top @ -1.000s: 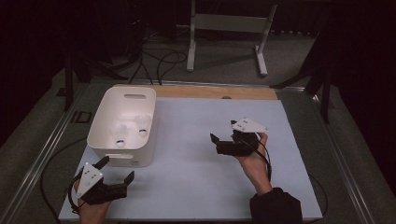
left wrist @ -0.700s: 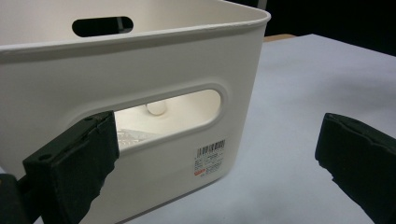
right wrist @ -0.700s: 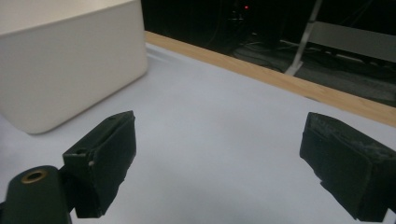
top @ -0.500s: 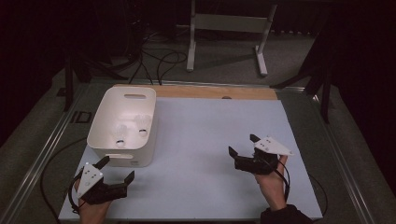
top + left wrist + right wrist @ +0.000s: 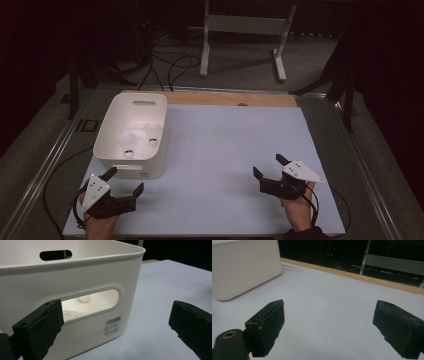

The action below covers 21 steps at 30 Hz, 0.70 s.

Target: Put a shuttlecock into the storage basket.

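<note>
Smooth matt white plastic bin, matt pale sheet-covered table with wooden edge, rough black foam fingers

I count one white plastic bin at left of frame, two small round objects inside it, and my two grippers.

You are working in a lab or recording studio. Cables are trailing across the grey floor beyond the tabletop's far edge, beside a metal stand amid dark surroundings.
</note>
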### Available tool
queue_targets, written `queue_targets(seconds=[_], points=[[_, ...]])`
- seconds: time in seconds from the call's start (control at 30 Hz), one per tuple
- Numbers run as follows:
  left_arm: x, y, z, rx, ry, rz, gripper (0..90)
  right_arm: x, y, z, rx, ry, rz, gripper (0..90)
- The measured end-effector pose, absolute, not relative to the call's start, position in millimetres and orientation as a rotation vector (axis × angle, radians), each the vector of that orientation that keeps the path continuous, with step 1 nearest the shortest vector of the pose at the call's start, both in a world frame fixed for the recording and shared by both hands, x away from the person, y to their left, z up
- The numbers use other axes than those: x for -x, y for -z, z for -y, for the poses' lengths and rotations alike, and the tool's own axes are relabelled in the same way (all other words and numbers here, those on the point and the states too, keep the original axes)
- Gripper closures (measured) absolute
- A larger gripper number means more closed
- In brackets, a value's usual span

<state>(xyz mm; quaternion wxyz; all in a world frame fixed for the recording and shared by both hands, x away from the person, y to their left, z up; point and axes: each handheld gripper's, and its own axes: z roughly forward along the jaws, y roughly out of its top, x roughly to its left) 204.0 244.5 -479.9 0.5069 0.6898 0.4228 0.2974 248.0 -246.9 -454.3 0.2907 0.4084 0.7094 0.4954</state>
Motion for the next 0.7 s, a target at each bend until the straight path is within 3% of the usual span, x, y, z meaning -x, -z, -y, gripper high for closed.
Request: queue_targets(seconds=[0.7], points=[[-204,480,-244,-1.675,-0.722,-1.01,0.2,-239,470,260,-1.102,-1.332,-1.855,10.2]])
